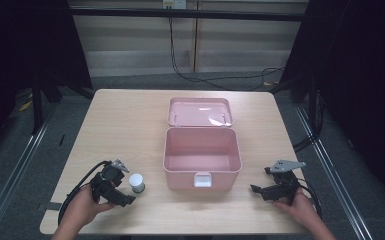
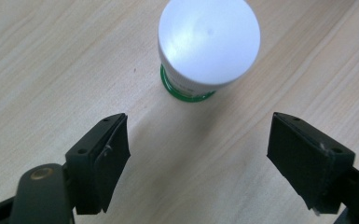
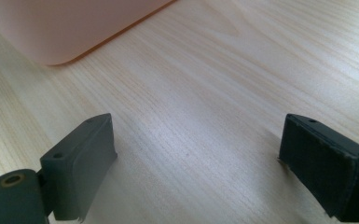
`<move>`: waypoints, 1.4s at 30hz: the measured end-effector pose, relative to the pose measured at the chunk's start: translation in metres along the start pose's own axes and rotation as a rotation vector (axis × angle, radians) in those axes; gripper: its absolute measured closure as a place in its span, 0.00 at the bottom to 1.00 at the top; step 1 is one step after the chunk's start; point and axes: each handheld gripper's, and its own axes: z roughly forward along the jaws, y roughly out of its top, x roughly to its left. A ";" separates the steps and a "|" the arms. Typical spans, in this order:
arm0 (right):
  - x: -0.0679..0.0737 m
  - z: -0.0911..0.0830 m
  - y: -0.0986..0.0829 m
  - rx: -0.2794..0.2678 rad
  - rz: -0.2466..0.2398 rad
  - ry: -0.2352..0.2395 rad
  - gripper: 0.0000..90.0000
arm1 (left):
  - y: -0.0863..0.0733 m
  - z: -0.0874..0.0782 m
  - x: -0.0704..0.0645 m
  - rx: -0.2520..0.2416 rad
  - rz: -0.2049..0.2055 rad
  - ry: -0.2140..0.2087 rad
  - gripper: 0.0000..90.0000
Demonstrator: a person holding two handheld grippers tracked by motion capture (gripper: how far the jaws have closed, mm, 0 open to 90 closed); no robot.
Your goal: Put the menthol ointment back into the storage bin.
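A small white jar (image 1: 137,182) with a white lid and green base stands upright on the wooden table (image 1: 125,125), left of the pink box (image 1: 202,159). In the left gripper view the jar (image 2: 207,46) sits just beyond the jaws, apart from them. My left gripper (image 1: 126,186) is open, right beside the jar, and its gap (image 2: 198,154) holds nothing. The pink box is open, its lid (image 1: 200,111) lying back, and its inside looks bare. My right gripper (image 1: 259,181) is open at the front right, and its jaws (image 3: 196,163) hang over bare wood near the box corner (image 3: 60,28).
Black cables (image 1: 75,192) trail from each gripper toward the table's front edge. Metal rails (image 1: 17,165) run along both sides of the table on the grey floor. A cable (image 1: 215,80) lies on the floor behind the table.
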 end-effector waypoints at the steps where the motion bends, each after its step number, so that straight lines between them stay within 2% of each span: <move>1: 0.000 0.000 0.000 0.001 0.002 0.000 0.11 | 0.002 0.000 0.000 0.008 -0.001 -0.003 0.23; 9: 0.000 0.000 0.000 0.000 0.001 0.000 0.11 | 0.020 0.002 -0.001 0.059 0.014 -0.011 0.25; 11: 0.000 0.000 0.000 0.001 0.001 0.000 0.11 | 0.023 0.003 0.000 0.065 0.014 -0.002 0.25; 15: 0.000 0.000 0.000 0.000 0.001 0.000 0.11 | 0.029 0.004 -0.001 0.078 0.014 -0.011 0.27; 18: 0.000 0.000 0.000 0.000 0.000 0.000 0.11 | 0.035 0.003 -0.003 0.092 0.032 -0.007 0.28; 22: 0.000 0.000 0.000 0.000 -0.001 0.000 0.11 | 0.041 0.002 -0.004 0.089 0.032 -0.013 0.31; 34: 0.000 0.000 0.000 0.000 -0.001 0.000 0.11 | 0.055 -0.001 -0.004 0.140 0.046 -0.011 0.39; 35: 0.000 0.000 0.000 0.000 0.000 0.000 0.11 | 0.056 0.000 -0.005 0.144 0.038 -0.012 0.40; 37: 0.000 0.000 0.000 0.000 -0.001 0.000 0.11 | 0.058 0.000 -0.006 0.152 0.050 -0.014 0.41; 42: 0.000 0.000 0.000 0.000 0.001 0.000 0.11 | 0.062 0.001 -0.006 0.160 0.044 -0.012 0.44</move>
